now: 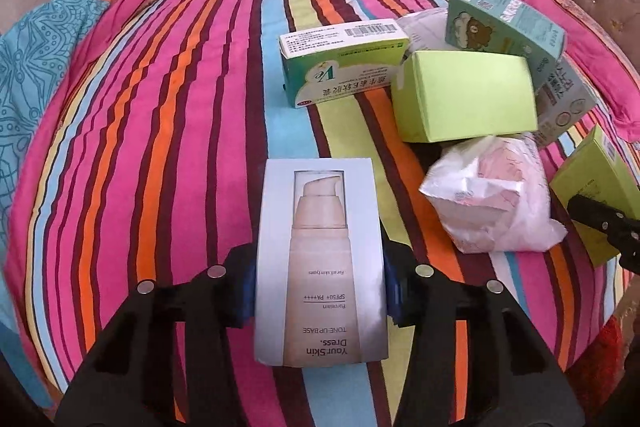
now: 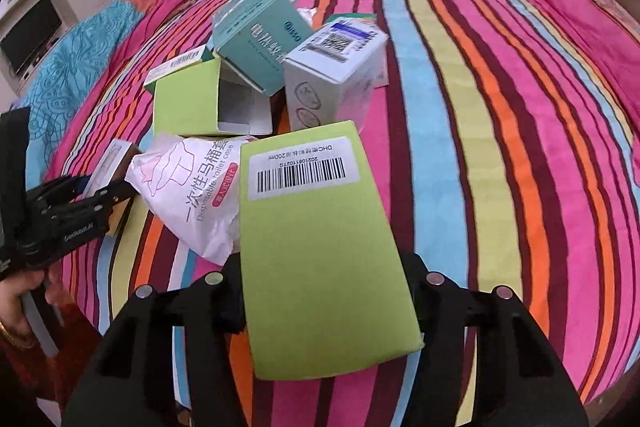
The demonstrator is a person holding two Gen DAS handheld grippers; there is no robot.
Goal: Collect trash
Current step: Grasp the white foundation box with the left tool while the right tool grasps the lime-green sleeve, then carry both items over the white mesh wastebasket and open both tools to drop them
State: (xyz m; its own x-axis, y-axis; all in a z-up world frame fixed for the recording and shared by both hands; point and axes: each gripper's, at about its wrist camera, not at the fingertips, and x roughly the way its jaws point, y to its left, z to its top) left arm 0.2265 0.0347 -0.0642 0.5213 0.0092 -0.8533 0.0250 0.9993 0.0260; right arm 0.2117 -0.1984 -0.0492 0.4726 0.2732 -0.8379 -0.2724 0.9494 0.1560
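The left gripper [image 1: 320, 291] is clamping a silver cosmetics box [image 1: 320, 259] at lower centre of its frame. The right gripper [image 2: 324, 291] is gripping a lime-green barcoded box [image 2: 324, 259] at lower centre, while more cartons and a white wrapper [image 2: 192, 191] are lying piled above on the striped bedspread [image 2: 500, 147].

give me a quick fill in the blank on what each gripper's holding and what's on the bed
The left gripper is shut on a silver box picturing a pump ____.
The right gripper is shut on a green box whose white label carries a ____.
The crumpled white bag lies on the ____ bedspread.

Missing: bottle; barcode; striped
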